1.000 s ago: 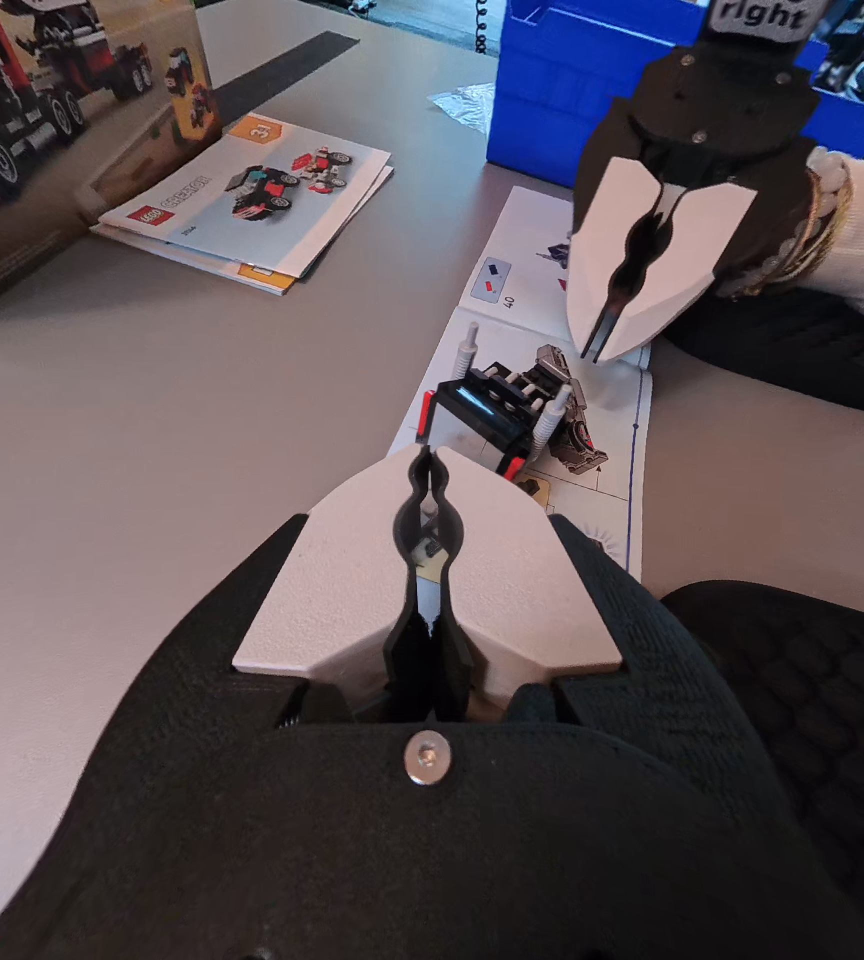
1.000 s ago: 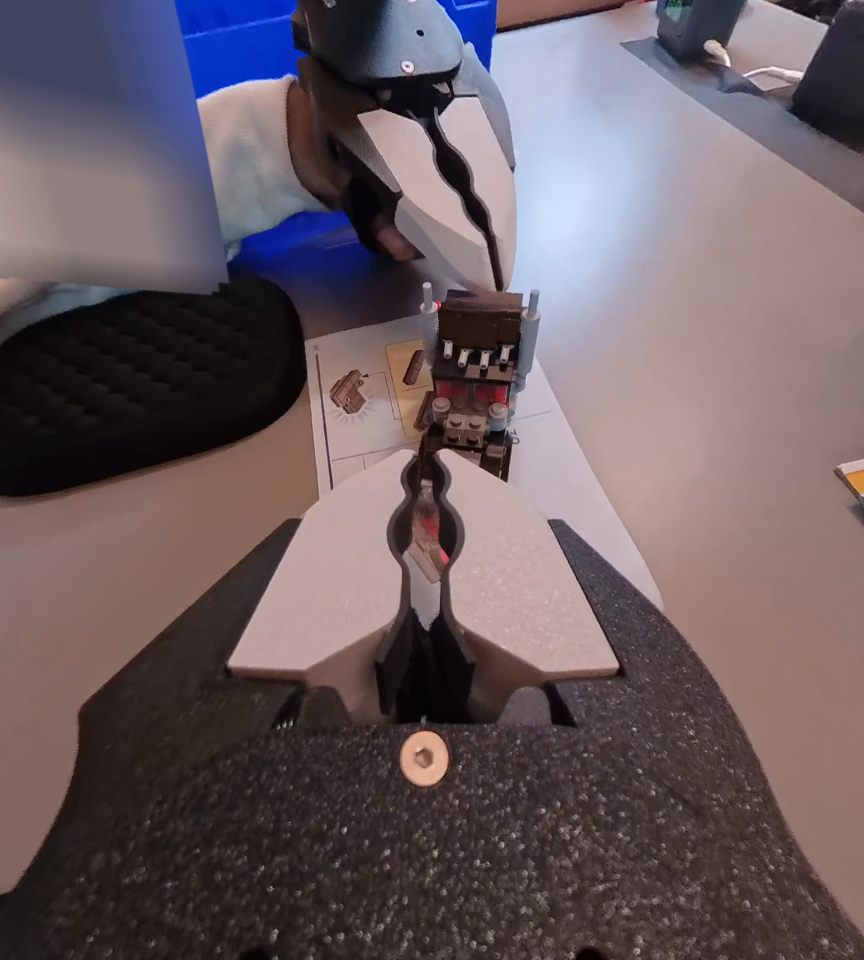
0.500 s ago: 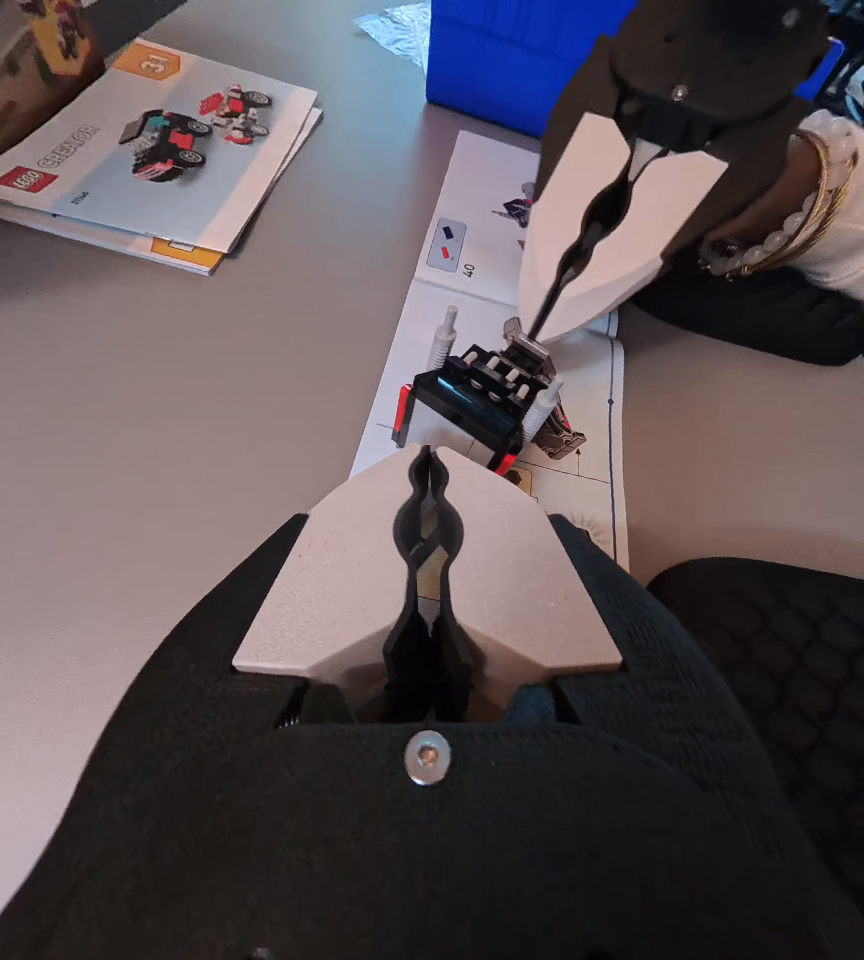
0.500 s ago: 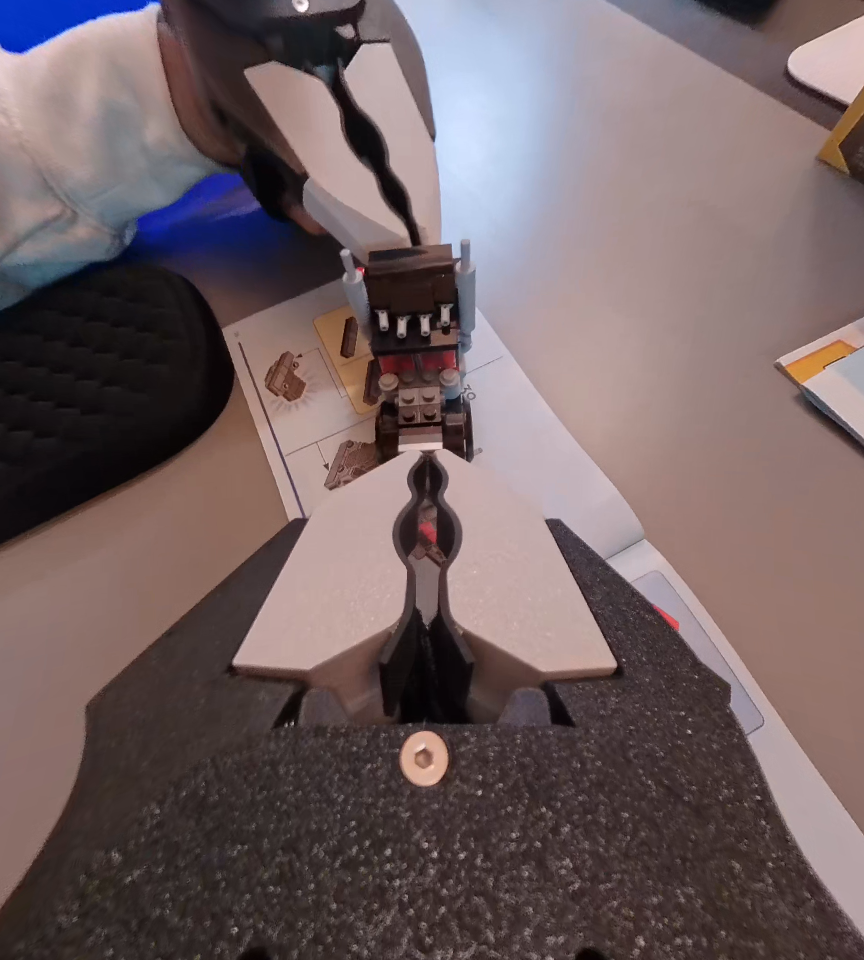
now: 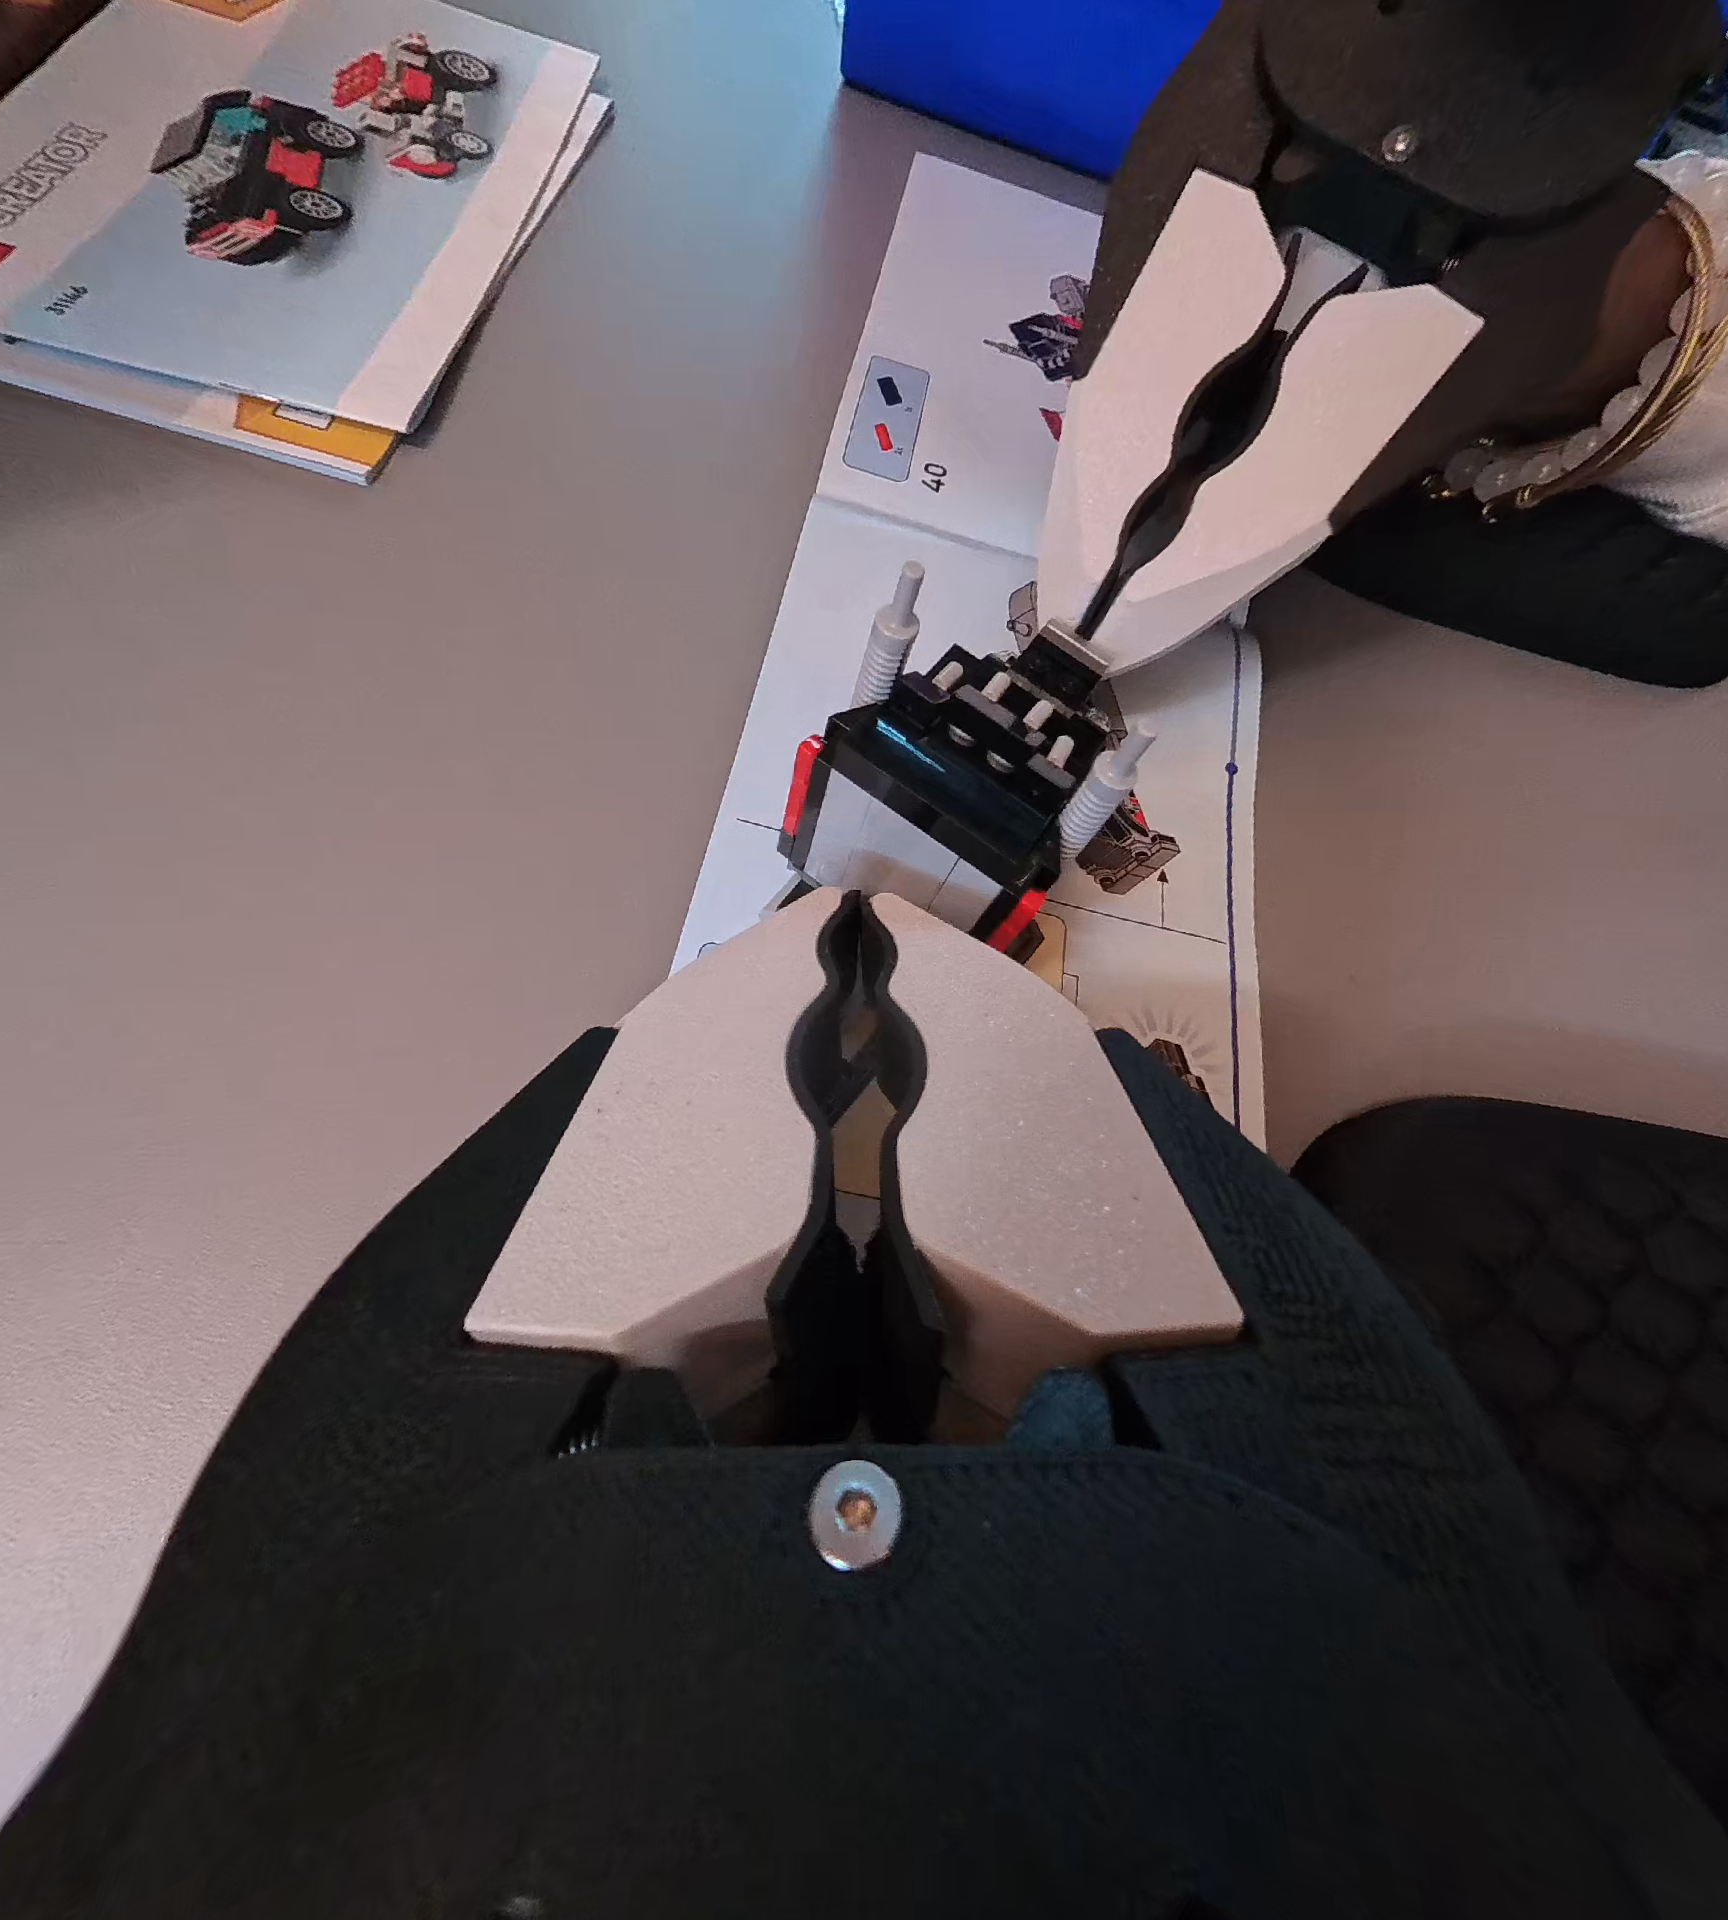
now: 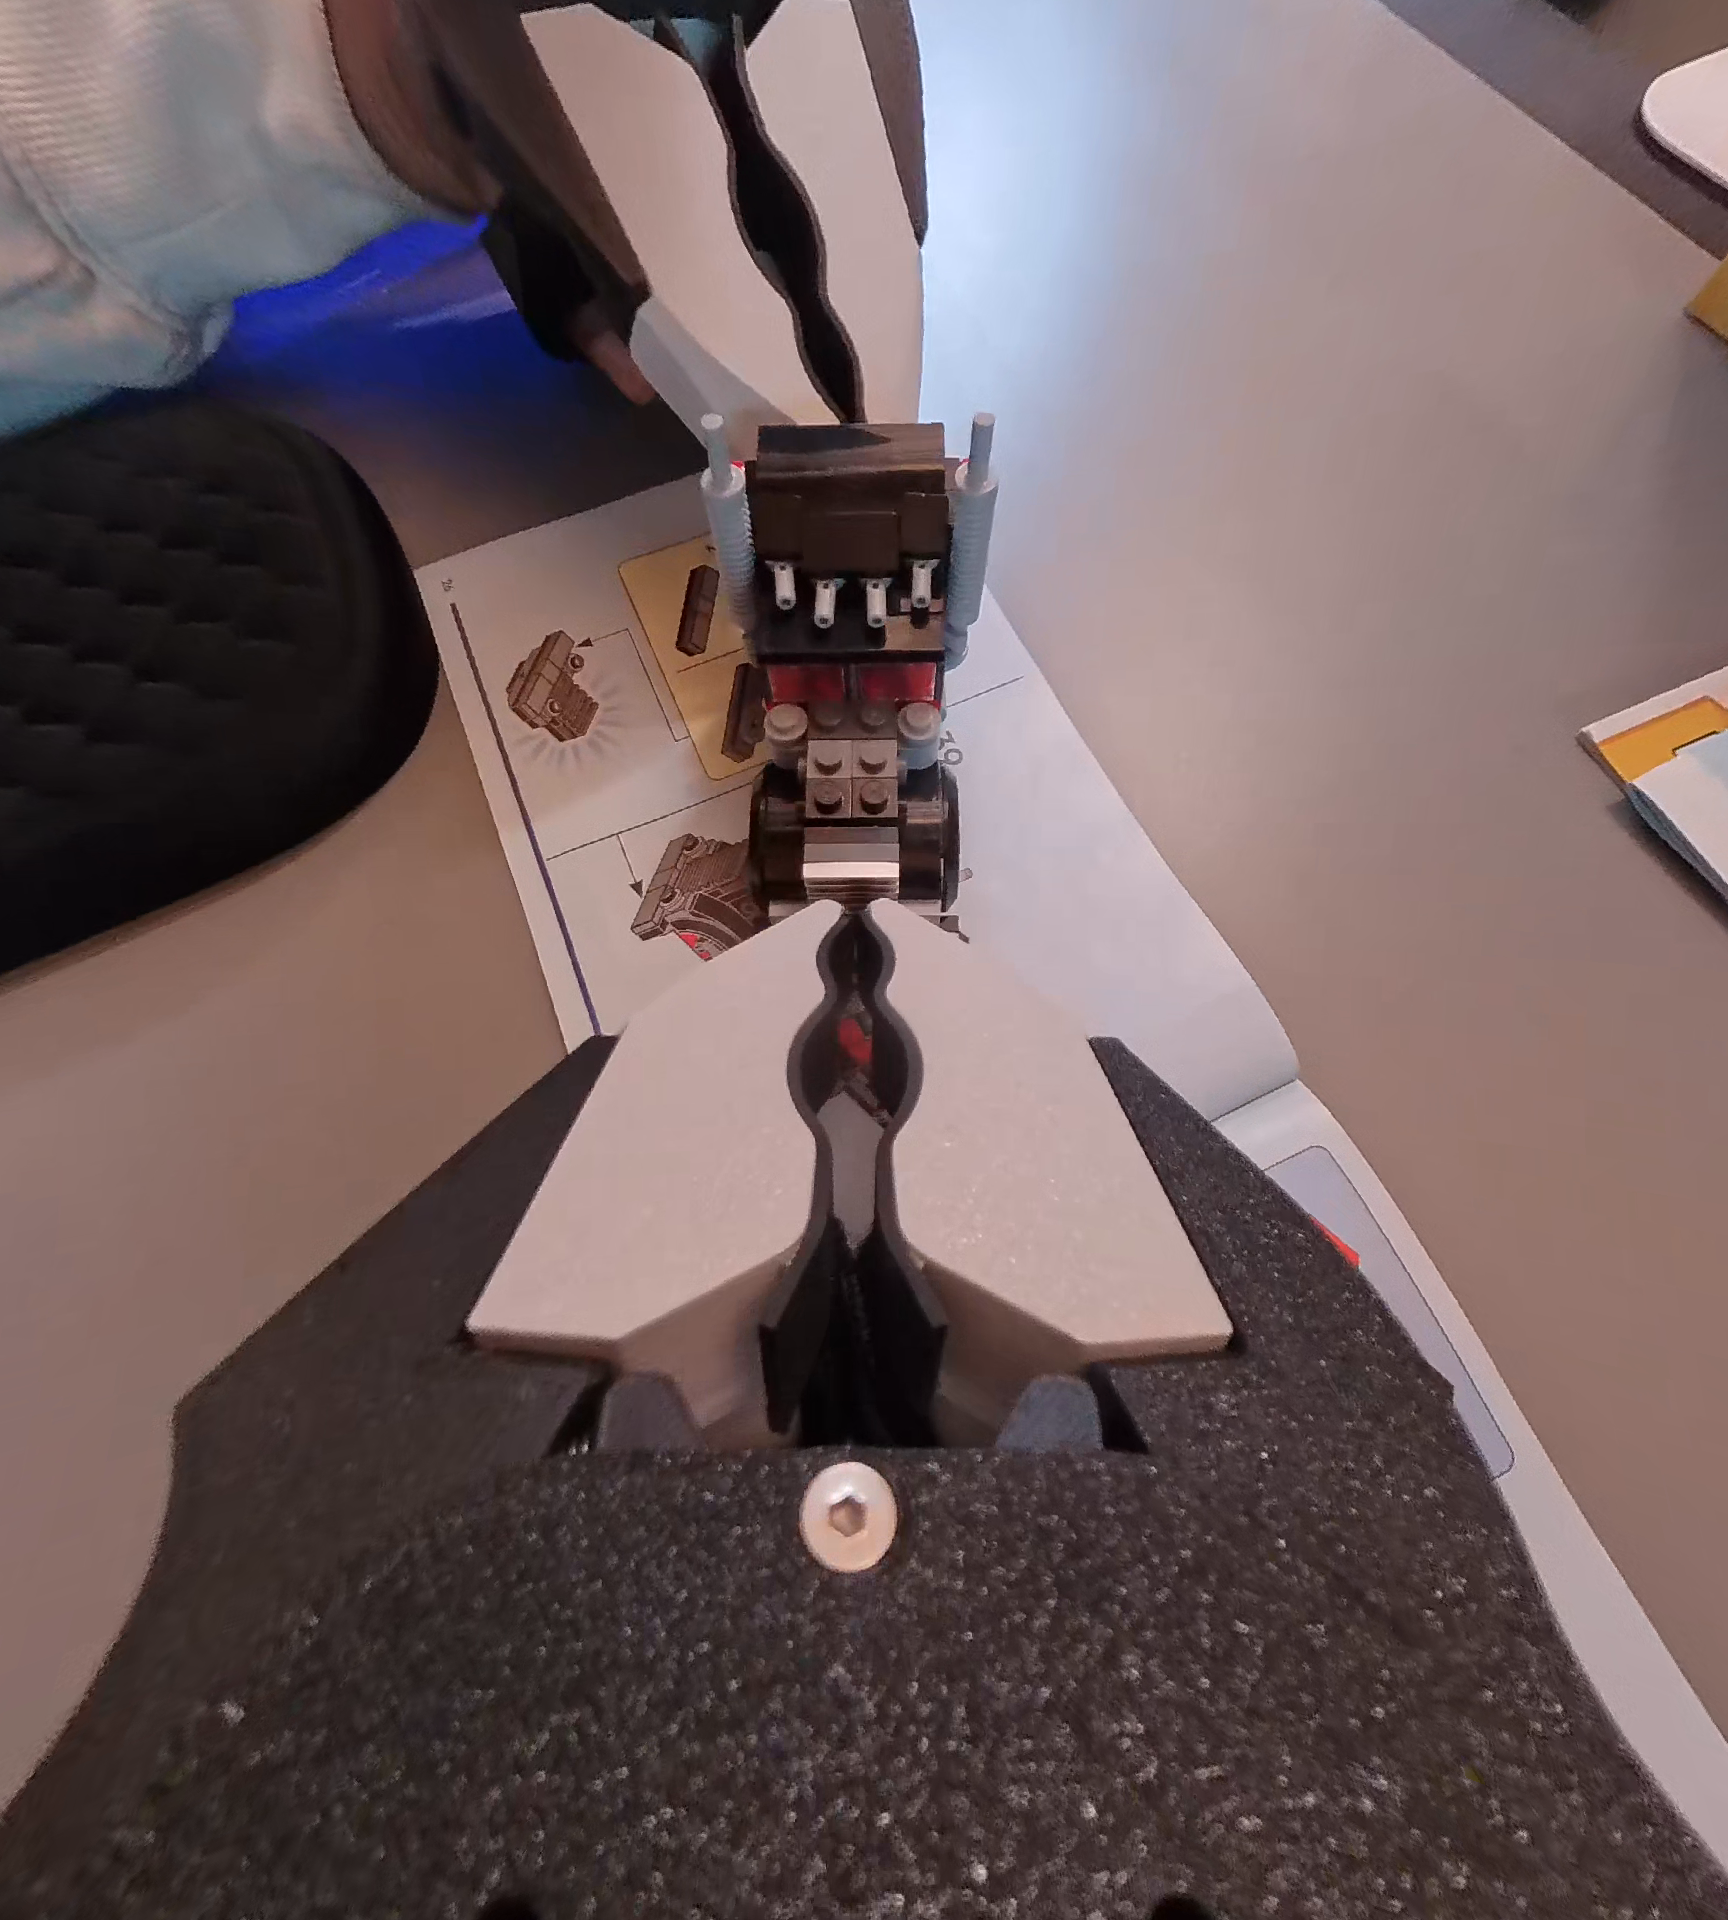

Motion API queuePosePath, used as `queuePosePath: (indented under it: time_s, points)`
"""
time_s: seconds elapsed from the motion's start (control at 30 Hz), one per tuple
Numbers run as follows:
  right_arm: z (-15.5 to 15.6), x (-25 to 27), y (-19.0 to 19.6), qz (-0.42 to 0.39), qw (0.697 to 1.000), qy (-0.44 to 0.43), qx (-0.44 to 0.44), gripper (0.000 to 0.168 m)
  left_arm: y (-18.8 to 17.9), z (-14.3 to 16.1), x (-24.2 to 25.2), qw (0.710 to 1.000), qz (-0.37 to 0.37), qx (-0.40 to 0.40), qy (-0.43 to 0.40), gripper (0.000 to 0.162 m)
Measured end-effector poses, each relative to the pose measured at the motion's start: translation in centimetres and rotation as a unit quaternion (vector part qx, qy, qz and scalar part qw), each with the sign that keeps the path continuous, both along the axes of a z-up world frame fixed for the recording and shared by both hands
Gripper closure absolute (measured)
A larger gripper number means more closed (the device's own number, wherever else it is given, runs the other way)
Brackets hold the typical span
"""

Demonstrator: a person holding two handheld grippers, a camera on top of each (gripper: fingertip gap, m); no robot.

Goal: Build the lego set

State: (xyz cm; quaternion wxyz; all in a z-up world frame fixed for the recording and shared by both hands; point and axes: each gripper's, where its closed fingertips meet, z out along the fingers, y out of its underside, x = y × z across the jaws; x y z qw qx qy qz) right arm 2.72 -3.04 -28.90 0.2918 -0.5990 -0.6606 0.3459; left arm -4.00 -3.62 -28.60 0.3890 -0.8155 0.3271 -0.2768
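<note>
While bracing the lego model (image 5: 943, 790) from behind with the left hand-held gripper (image 5: 852, 906), jaws pinched to a narrow slit on nothing and tips against the rear wall, press the small grey plate (image 5: 1062, 660) down onto the model's front with the right hand-held gripper (image 5: 1088, 629), which is clamped on that plate as far as can be judged. Line up the studs first. Push squarely, not at a slant, or risk tipping the model off the open instruction booklet (image 5: 953, 312) lying on the grey counter (image 5: 320, 831). Steer clear of the two ribbed grey stacks (image 5: 886, 649), thin and probably quick to pop off. Hard glossy plastic throughout: boxy black cab, red trim, studded top, likely slick under the smooth pale fingers (image 5: 694, 1143). Thin paper beneath on a matte counter, so probably prone to sliding. Closed booklets (image 5: 247, 208) well apart to the left, a quilted black pad (image 5: 1566, 1351) just beside.
</note>
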Motion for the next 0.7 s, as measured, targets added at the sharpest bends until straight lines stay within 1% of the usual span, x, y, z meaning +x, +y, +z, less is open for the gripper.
queuePosePath:
  time_s: [0.27, 0.7]
  points:
    - [0.03, -0.04, 0.0, 0.014, 1.0, 0.007, 0.013, 0.168, 0.1, -0.24, -0.01, 1.0, 0.001, -0.014, 0.0, 0.162]
    - [0.04, -0.06, -0.03, 0.017, 0.999, 0.004, 0.035, 0.168, 0.23, -0.28, -0.03, 1.0, 0.009, -0.006, 0.008, 0.162]
